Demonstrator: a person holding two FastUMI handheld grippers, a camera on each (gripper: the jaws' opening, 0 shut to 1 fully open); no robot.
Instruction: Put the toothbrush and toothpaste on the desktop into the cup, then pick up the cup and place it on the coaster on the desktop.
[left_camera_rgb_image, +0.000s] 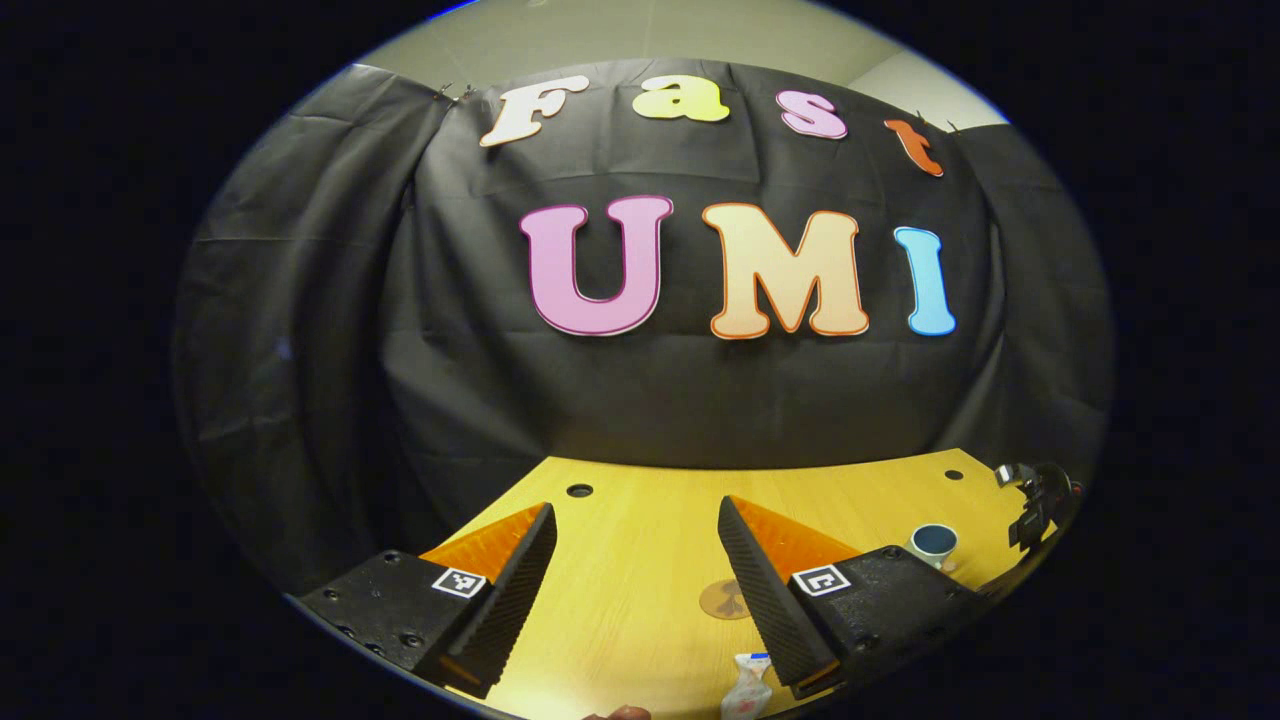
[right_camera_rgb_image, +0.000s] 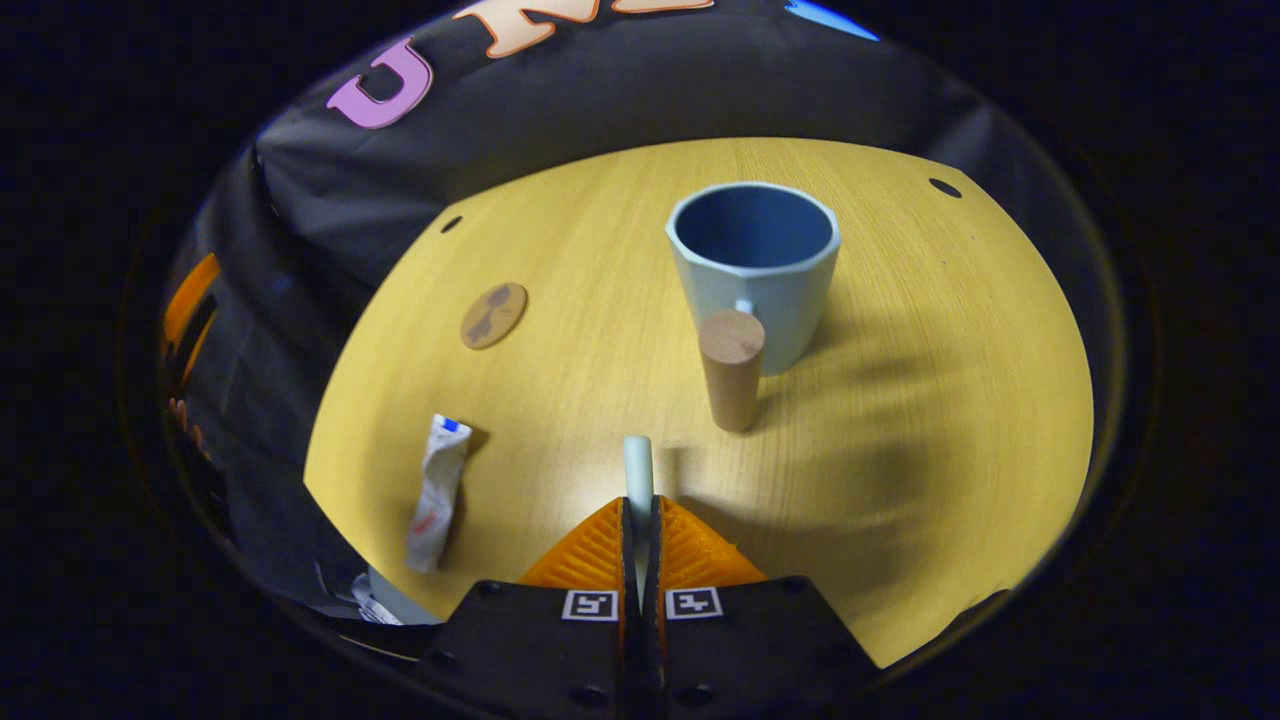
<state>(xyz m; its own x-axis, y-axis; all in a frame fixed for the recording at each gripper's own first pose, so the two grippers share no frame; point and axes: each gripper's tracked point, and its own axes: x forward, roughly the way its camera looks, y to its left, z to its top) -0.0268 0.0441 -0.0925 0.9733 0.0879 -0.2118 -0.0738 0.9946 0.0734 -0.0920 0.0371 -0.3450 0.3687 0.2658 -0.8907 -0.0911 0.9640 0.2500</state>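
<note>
1. In the right gripper view, the right gripper (right_camera_rgb_image: 640, 520) is seen closed on the toothbrush (right_camera_rgb_image: 638, 470); both fingers are pressed against its pale handle, and a short length of it is seen projecting forward past the fingertips.
2. The cup (right_camera_rgb_image: 755, 270) is taken as landmark. It is seen upright on the desktop (right_camera_rgb_image: 950, 400), open mouth up, blue inside, pale outside.
3. A wooden, cylinder-shaped handle (right_camera_rgb_image: 732, 368) is seen on the cup's near side, touching its wall.
4. The held toothbrush is placed on the near side of the cup, slightly left of it, raised above the desktop and apart from the cup.
5. The coaster (right_camera_rgb_image: 494, 315), round and brown with a dark mark on it, is seen flat on the desktop, well left of the cup.
6. The toothpaste (right_camera_rgb_image: 437, 492), a crumpled white tube with a blue end, is seen lying left of the cup and nearer than the coaster.
7. Print on the tube is too small to be read. A square black-and-white marker is noted on each finger mount.
8. In the left gripper view, the left gripper (left_camera_rgb_image: 637, 560) is seen open, fingers wide apart, nothing between them, aimed level at the booth wall.
9. There the cup (left_camera_rgb_image: 933, 543) is seen far right; the coaster (left_camera_rgb_image: 722, 599) and toothpaste (left_camera_rgb_image: 746, 688) are seen left of it, near the right finger.
</note>
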